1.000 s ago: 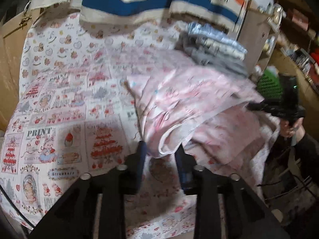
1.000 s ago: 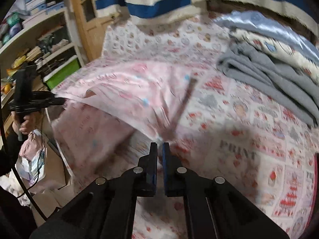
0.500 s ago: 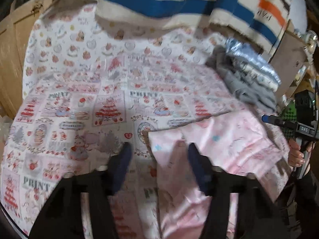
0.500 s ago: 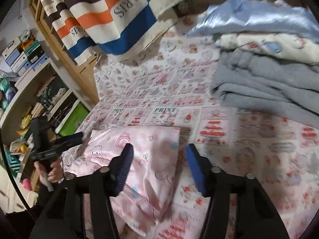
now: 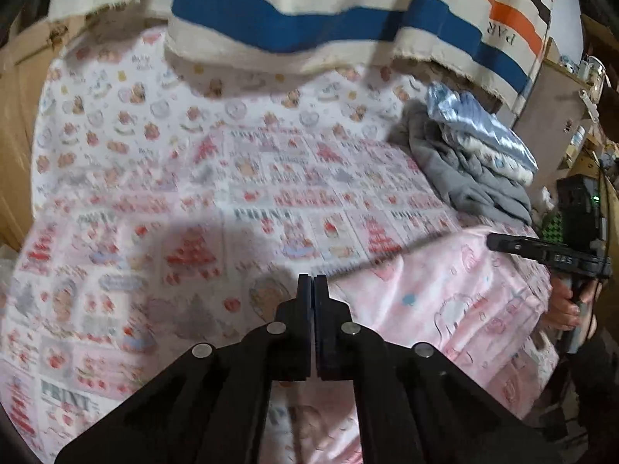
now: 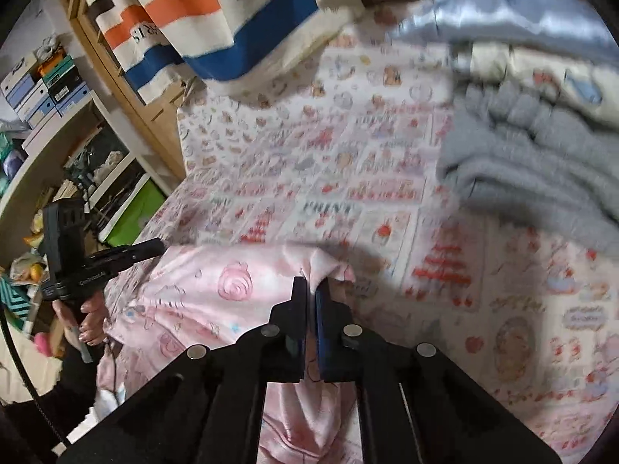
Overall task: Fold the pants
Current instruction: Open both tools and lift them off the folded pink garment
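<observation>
On the printed bedsheet (image 5: 240,208), pink patterned pants (image 5: 456,309) lie folded along the near edge of the bed, part of the fabric hanging over that edge. From the right wrist view, the right gripper (image 6: 312,290) is clamped on a corner of the pants (image 6: 216,294); a small tuft of pink cloth stands bunched between its pads, lifted slightly off the sheet. From the left wrist view, the left gripper (image 5: 312,284) has its fingers pressed together at the opposite edge of the pants; whether cloth is caught between them cannot be told from this angle. Each gripper (image 5: 541,251) appears in the other's view, held by a hand (image 6: 87,321) at the far end of the garment. A stack of folded clothes (image 5: 472,162), grey at the bottom and pale blue satin on top, sits on the sheet well apart from the pants. A striped towel (image 5: 309,7) hangs behind the bed. Both views are motion-blurred.
</observation>
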Demonstrator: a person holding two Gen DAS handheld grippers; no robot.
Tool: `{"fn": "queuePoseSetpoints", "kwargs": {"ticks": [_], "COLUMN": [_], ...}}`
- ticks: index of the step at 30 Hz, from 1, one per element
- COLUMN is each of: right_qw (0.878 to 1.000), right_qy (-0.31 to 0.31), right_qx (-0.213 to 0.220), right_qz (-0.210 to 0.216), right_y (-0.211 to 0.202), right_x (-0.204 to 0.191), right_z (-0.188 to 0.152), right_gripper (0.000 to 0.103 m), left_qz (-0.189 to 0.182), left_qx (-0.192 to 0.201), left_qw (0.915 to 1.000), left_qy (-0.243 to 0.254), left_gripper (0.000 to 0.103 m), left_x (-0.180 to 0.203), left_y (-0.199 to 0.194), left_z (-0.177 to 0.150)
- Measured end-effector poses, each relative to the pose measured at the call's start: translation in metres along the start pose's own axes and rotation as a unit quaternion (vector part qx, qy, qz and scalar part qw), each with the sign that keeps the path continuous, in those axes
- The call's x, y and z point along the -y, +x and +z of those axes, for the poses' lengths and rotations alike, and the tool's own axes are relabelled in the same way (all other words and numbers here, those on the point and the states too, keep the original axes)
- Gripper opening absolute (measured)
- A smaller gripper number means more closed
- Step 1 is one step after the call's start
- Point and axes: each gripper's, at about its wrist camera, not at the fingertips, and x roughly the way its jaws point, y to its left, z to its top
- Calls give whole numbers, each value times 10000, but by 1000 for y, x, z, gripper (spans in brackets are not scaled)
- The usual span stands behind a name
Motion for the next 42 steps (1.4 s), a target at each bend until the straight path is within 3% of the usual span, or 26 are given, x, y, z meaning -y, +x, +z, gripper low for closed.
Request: {"fn": "queuePoseSetpoints", "kwargs": {"ticks": [8,13,17,19,22,24,25,26,28,34,38,42], "right_qw": [9977,9967,9958,9963,9968,9962,9963,9968,9980,9993,9981,9950], "right_qy": [-245,-132,113,201,116,62,74,94,125,110,-325,-684], "right_qx": [144,25,-253,-254,-107,-3,65,99,149,258,412,591], "right_qz": [-608,-797,-873,-795,-784,-871,-859,-788,-594,-248,-327,-432], "right_y": [8,31,55,56,41,29,22,16,4,-30,-53,-70], "right_x": [-7,3,18,22,20,16,15,14,10,-9,-34,-63], "right_z": [27,31,26,23,22,21,20,19,13,-19,-51,-90], "right_gripper": [3,3,3,3,5,14,24,39,51,51,51,51], "left_qz": [347,476,1040,844,710,535,397,224,168,204,402,577], "left_qx": [141,-131,-256,-338,-142,-119,-127,-185,-313,-141,334,727], "left_qw": [9992,9976,9929,9939,9968,9984,9991,9996,9994,9996,9977,9955], "left_qy": [-129,-487,-516,-629,-348,-108,-88,-59,-21,147,443,206], "left_gripper": [0,0,0,0,0,0,5,17,38,40,42,41], "left_x": [-14,-28,-42,-49,-42,-29,-24,-18,-6,17,37,52], "left_y": [11,37,58,57,36,20,14,8,3,-23,-53,-84], "left_z": [35,40,38,36,32,27,25,22,15,-20,-49,-82]}}
